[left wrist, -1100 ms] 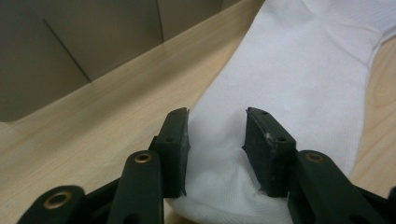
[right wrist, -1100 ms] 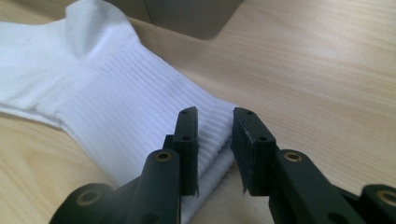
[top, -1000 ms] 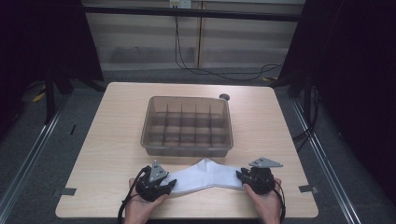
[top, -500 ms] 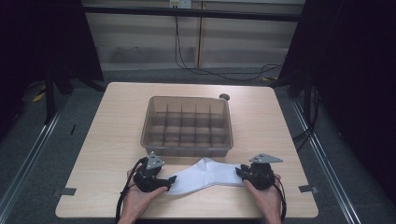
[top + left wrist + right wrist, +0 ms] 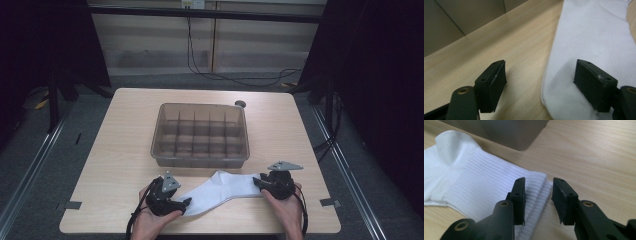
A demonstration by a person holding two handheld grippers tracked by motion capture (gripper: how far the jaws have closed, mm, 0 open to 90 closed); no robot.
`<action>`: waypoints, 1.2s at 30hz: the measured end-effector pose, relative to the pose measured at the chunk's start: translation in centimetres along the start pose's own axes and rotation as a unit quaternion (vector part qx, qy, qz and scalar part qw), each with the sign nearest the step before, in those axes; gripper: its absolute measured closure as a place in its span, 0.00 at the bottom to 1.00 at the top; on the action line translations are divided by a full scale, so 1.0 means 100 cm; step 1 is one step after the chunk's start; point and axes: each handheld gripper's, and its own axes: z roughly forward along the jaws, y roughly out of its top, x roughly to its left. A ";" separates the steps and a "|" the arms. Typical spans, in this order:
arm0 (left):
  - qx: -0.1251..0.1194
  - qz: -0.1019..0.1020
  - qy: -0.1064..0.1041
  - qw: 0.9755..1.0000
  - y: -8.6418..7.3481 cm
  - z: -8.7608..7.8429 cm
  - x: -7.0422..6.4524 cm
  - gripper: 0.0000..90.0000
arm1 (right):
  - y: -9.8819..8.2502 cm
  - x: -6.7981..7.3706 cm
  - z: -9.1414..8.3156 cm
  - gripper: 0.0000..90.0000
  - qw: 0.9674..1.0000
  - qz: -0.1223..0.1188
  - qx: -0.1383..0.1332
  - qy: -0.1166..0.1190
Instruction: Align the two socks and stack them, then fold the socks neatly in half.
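change: your left gripper jaws have just opened off the sock; your right gripper jaws have been parting, cuff loose between them | sock: flat on table, before the divided bin | meaning: laid out, likely released

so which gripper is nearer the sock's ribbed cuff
right. right gripper straddles the cuff edge; left gripper straddles the sock at its other end. both have just been opening.

I see the sock lying on the table in the lower middle of the frame, just below the divided bin. My left gripper sits at its lower-left end, my right gripper at its right end.
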 end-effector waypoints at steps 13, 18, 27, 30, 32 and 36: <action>-0.013 -0.021 -0.003 1.000 0.002 0.006 0.011 0.29 | -0.001 0.004 -0.003 0.54 1.000 0.001 0.007 0.009; -0.010 -0.018 -0.001 1.000 0.002 0.006 0.009 0.28 | -0.002 0.011 0.003 0.54 1.000 -0.009 0.017 -0.001; -0.015 -0.020 0.012 1.000 -0.001 0.008 0.010 0.18 | -0.004 0.012 0.005 0.57 1.000 0.001 0.016 -0.017; -0.019 -0.021 0.019 0.999 -0.002 0.007 0.009 0.18 | -0.004 0.013 0.005 0.64 1.000 0.002 0.014 -0.010; -0.019 -0.020 0.019 0.999 -0.002 0.007 0.009 0.18 | -0.004 0.014 0.005 0.75 1.000 0.006 0.011 0.000; -0.029 -0.015 0.028 0.999 -0.002 0.008 0.007 0.18 | -0.005 0.014 0.006 0.84 1.000 0.008 0.004 0.016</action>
